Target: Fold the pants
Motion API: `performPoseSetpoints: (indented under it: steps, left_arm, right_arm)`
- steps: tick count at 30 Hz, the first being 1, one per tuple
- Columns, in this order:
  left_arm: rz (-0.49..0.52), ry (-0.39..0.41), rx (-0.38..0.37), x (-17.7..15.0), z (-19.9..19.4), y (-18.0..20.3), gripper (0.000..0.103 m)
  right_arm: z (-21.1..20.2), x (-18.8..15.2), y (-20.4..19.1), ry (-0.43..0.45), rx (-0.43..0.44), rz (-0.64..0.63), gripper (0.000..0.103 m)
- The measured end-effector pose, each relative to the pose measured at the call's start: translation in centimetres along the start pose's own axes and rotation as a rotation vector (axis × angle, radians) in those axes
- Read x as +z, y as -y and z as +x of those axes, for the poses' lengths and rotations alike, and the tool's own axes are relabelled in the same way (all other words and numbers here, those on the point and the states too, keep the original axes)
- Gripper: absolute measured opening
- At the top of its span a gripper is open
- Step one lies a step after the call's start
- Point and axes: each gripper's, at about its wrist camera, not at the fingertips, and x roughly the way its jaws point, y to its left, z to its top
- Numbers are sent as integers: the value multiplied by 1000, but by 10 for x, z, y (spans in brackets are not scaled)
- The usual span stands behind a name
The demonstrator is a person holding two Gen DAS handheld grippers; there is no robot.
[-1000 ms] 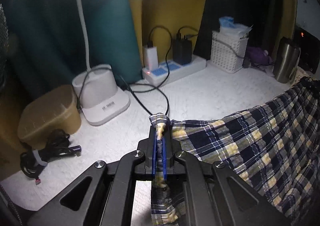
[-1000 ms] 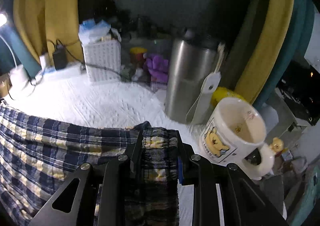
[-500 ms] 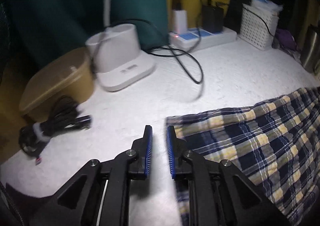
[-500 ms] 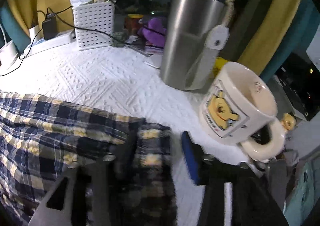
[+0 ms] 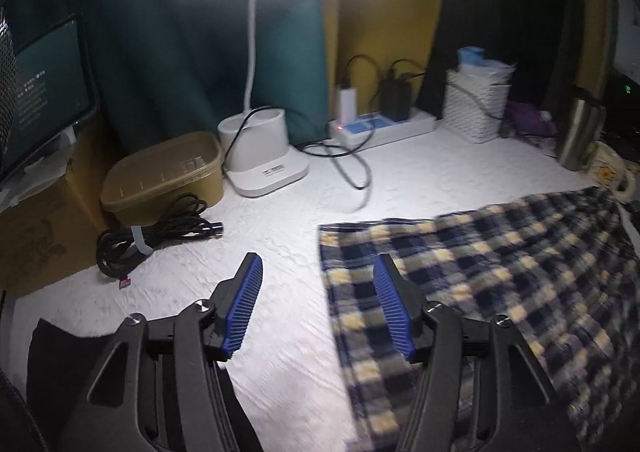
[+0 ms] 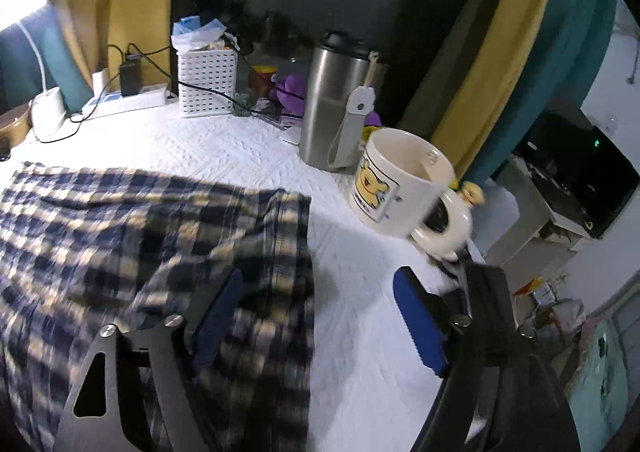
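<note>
The navy and yellow plaid pants (image 5: 492,276) lie flat on the white textured table cover; they also show in the right wrist view (image 6: 132,244). My left gripper (image 5: 318,280) is open and empty above the pants' left edge, its right finger over the cloth. My right gripper (image 6: 320,296) is open and empty above the pants' right edge, its left finger over the cloth and its right finger over the bare cover.
A lamp base (image 5: 264,156), a tan lidded box (image 5: 164,176), a coiled black cable (image 5: 156,232) and a power strip (image 5: 384,124) stand at the back left. A white basket (image 6: 206,82), a steel tumbler (image 6: 334,100) and a cartoon mug (image 6: 400,184) stand near the right edge.
Both grippers have let go of the pants, opened wide and pulled back and up. The pants, held up before, now lie flat on the table.
</note>
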Motion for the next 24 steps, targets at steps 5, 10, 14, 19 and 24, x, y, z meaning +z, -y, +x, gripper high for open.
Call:
performPoseSetpoints:
  steps: [5, 10, 14, 19, 24]
  left_arm:
    - [6, 29, -43, -11, -23, 15, 59]
    - [11, 66, -97, -26, -47, 30, 60]
    - [16, 87, -129, -37, -64, 41, 60]
    - [15, 107, -171, -53, -83, 55, 61]
    - [19, 110, -207, -72, -101, 70, 61]
  right_arm:
    - [-36, -29, -1, 18, -9, 12, 84]
    - [-63, -57, -7, 28, -8, 25, 84]
    - [-80, -79, -15, 29, 5, 22, 86]
    - [-96, -106, -19, 29, 17, 30, 89]
    - [-110, -129, -23, 33, 16, 37, 90]
